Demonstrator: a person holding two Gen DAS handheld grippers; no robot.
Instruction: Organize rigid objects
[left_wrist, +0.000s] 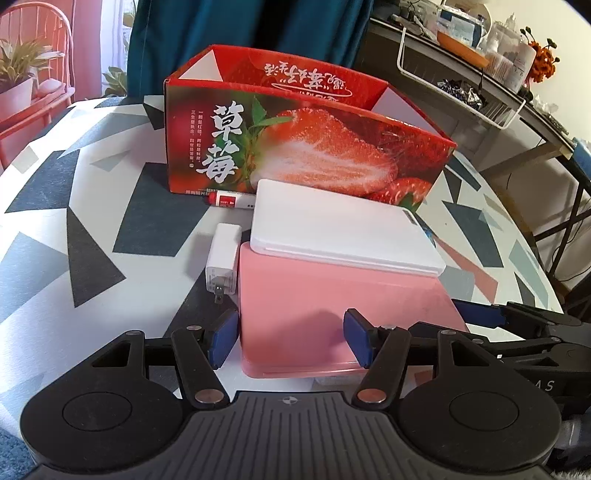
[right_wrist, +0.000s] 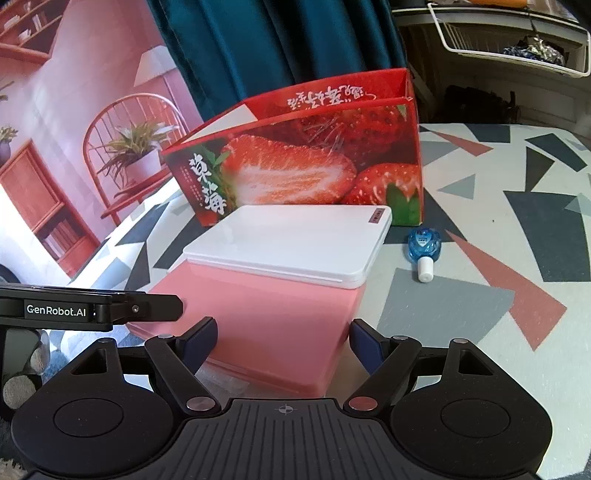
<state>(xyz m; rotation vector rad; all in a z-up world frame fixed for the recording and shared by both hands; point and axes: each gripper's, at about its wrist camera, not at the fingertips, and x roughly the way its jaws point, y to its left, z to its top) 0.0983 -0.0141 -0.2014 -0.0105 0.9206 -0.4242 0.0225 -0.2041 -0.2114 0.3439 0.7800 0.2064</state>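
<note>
A pink flat box (left_wrist: 332, 295) (right_wrist: 266, 314) lies on the patterned table, with a white flat case (left_wrist: 343, 229) (right_wrist: 291, 243) stacked on its far half. My left gripper (left_wrist: 291, 339) is open over the pink box's near left corner: its left pad is beside the box's left edge and its right pad is above the pink top. My right gripper (right_wrist: 284, 341) is open at the near right corner, with its right pad by the box's right side. Behind them stands an open red strawberry carton (left_wrist: 295, 147) (right_wrist: 314, 166).
A white charger plug (left_wrist: 221, 262) lies left of the pink box, with a red and white tube (left_wrist: 229, 201) by the carton's foot. A small blue bottle with a white cap (right_wrist: 424, 247) lies to the right. A dark shelf with a white wire basket (left_wrist: 461, 85) stands beyond the table.
</note>
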